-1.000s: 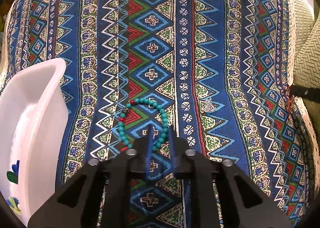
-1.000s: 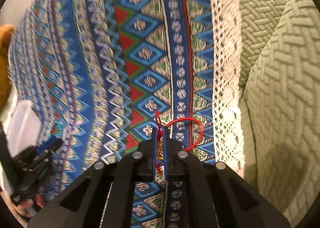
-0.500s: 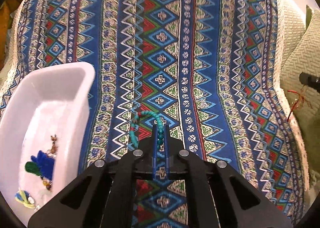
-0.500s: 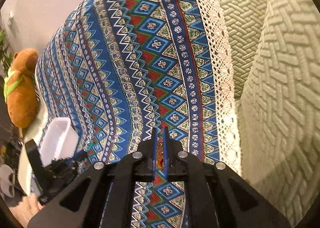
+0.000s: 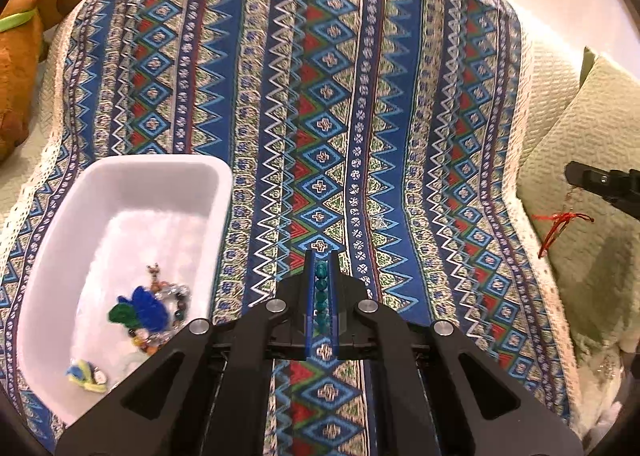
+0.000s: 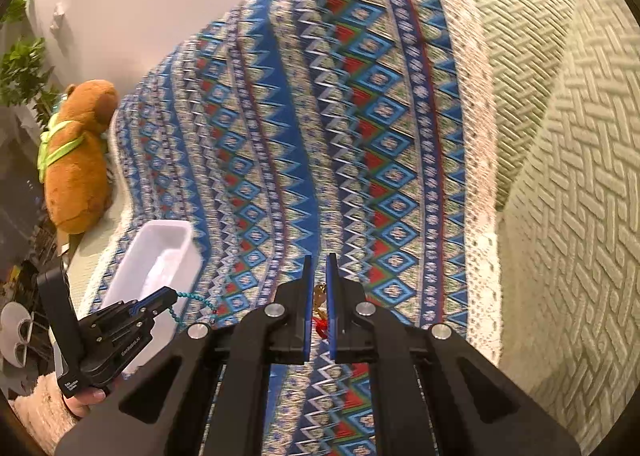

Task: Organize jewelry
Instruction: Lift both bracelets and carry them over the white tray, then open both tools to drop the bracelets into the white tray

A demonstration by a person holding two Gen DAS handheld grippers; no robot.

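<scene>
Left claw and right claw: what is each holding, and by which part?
Left claw pinches the teal bead bracelet along its strand. Right claw grips the red cord bracelet near its gold charm.

Both my feeds are evenly and warmly lit, with soft shadows only. The white tray (image 5: 224, 192) is overexposed, its floor washed out. On the right wrist feed the patterned cloth (image 6: 360, 104) smears with motion blur. Fisheye bending curves the stripes strongly, and black corners vignette every edge I see.
</scene>
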